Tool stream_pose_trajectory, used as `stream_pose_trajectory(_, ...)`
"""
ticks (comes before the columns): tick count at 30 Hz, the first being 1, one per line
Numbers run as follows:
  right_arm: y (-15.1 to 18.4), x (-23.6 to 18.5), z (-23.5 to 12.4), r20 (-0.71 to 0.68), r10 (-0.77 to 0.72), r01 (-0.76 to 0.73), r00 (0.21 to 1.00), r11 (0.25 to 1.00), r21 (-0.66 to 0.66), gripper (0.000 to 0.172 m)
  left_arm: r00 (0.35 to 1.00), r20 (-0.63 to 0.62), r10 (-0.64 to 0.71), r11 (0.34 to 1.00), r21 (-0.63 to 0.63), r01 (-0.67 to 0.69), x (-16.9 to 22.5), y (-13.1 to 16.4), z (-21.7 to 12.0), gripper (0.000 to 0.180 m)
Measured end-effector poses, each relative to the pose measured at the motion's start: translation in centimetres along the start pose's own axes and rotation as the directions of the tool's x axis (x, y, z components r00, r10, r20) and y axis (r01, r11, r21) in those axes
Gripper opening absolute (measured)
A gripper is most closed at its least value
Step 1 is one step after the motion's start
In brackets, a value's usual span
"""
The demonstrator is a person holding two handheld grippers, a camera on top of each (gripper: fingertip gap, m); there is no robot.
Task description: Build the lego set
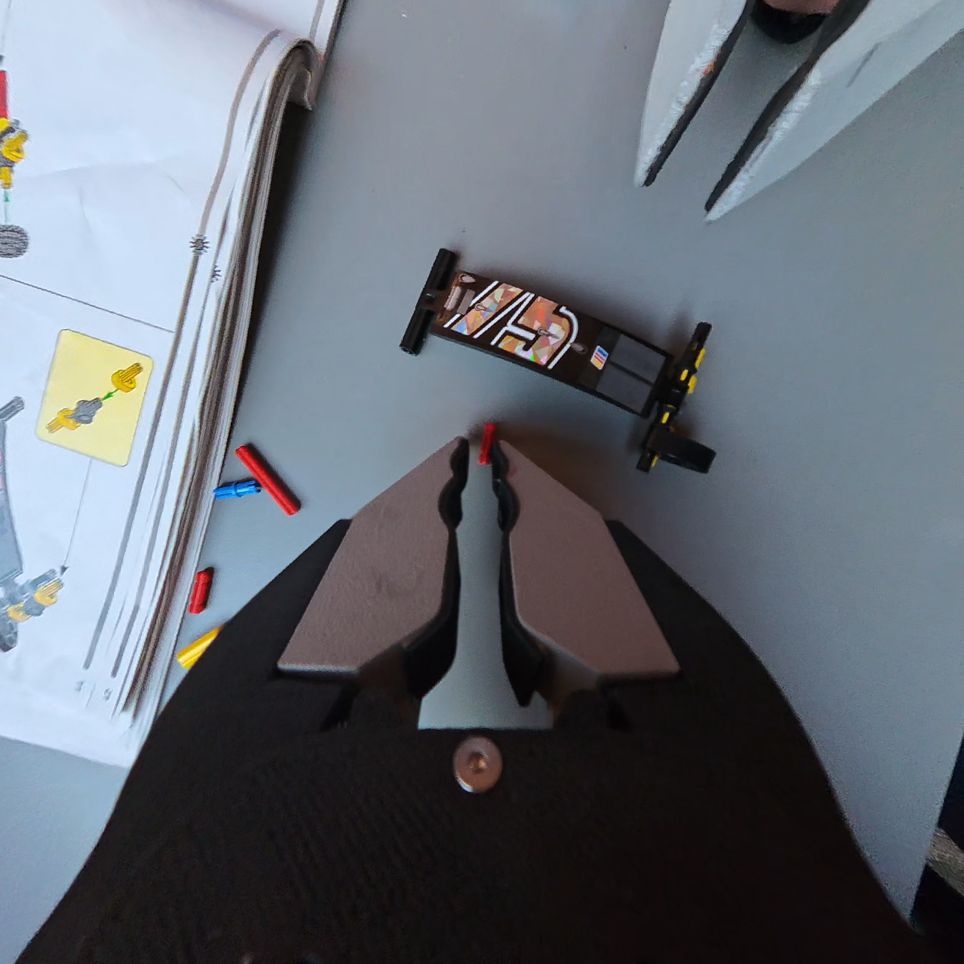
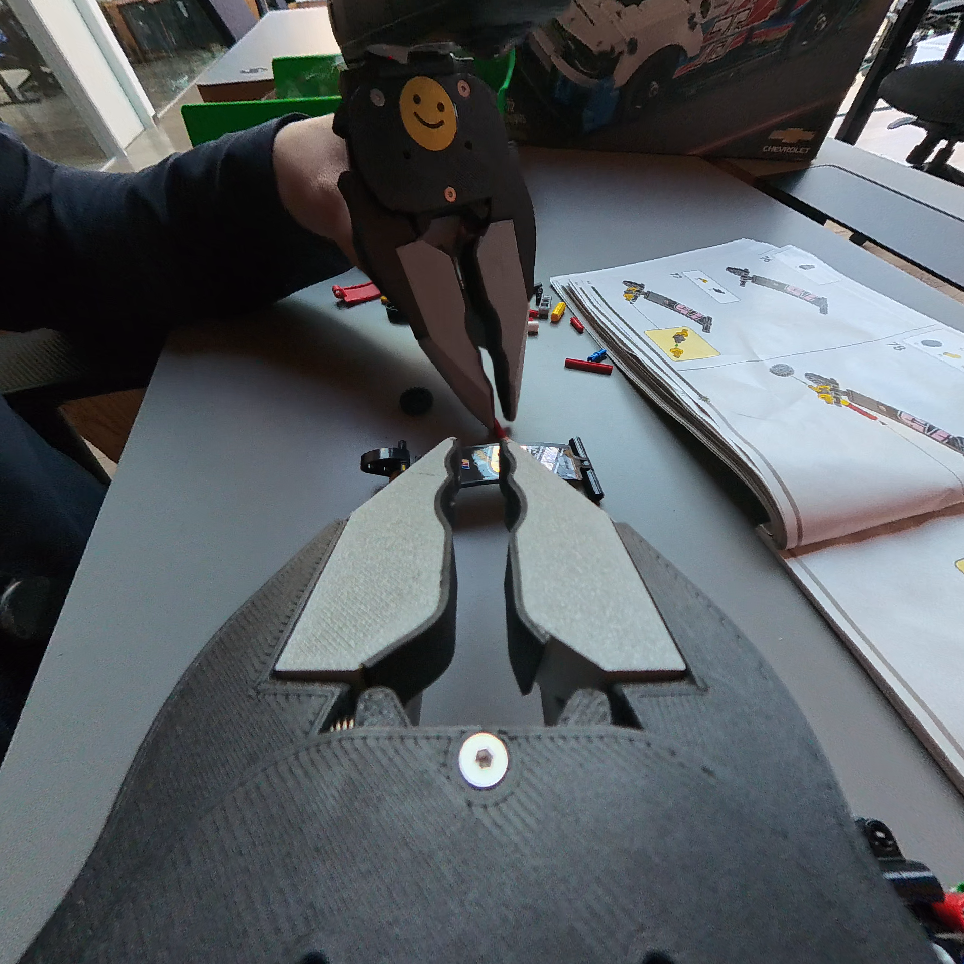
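A small red pin (image 1: 487, 443) sits at the tips of the left gripper (image 2: 502, 417), nearly closed on it, just above the grey table (image 1: 521, 156). Just beside it lies a black panel piece (image 1: 553, 334). The right gripper (image 2: 477, 448) hangs a little open over that panel, holding nothing. An open instruction book (image 2: 782, 417) and a toy box (image 2: 704, 78) are nearby. Chairs stand behind.
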State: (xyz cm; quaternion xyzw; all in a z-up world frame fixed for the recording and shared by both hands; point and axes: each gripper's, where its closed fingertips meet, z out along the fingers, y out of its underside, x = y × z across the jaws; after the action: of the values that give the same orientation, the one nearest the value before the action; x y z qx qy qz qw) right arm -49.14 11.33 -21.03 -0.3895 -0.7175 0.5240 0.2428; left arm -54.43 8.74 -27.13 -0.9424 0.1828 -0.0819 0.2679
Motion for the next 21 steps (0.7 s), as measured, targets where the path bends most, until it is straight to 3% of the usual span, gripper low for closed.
stream_pose_trajectory(8, -0.1, 0.2, -0.2, 0.004, 0.008, -0.008, 1.000, 1.000, 0.008, 0.010, 0.992, 0.120, -0.044, 0.983, 0.180, 0.022, -4.3, -0.8, -4.8, 0.006)
stream_pose_trajectory(13, -0.1, 0.1, -0.2, 0.012, 0.015, -0.015, 1.000, 1.000, 0.006, 0.010, 0.935, 0.324, -0.144, 0.988, 0.108, 0.114, -9.6, 2.1, -5.4, 0.005)
stream_pose_trajectory(21, -0.1, -0.2, -0.1, 0.022, 0.008, -0.008, 1.000, 1.000, 0.002, 0.010, 0.932, 0.329, -0.153, 0.987, 0.097, 0.127, -10.1, 2.7, -4.4, 0.008)
